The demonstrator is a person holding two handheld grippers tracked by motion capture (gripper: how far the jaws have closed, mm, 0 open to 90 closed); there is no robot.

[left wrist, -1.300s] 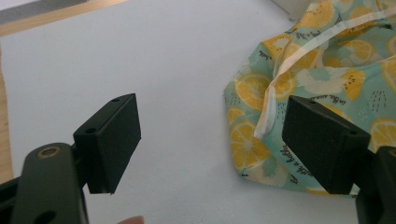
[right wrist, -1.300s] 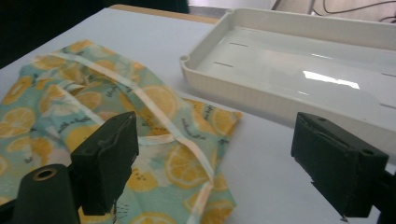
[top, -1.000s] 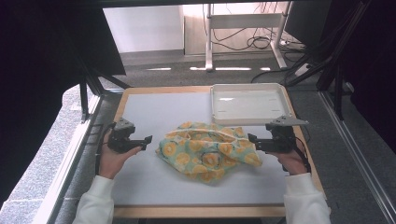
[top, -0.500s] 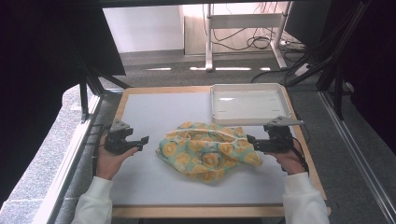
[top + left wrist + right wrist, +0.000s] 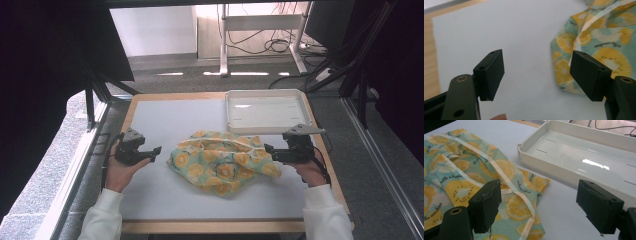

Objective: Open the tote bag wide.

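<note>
1. Left gripper (image 5: 156, 150): jaws apart, empty, just left of crumpled fruit-print cloth (image 5: 222, 161).
2. Cloth: mid-table, just in front of white tray (image 5: 265, 111).
3. Right gripper (image 5: 269, 149): jaws apart, at cloth's right edge.
4. Risk: pinching several bunched layers, likely dragging the heap.
</note>
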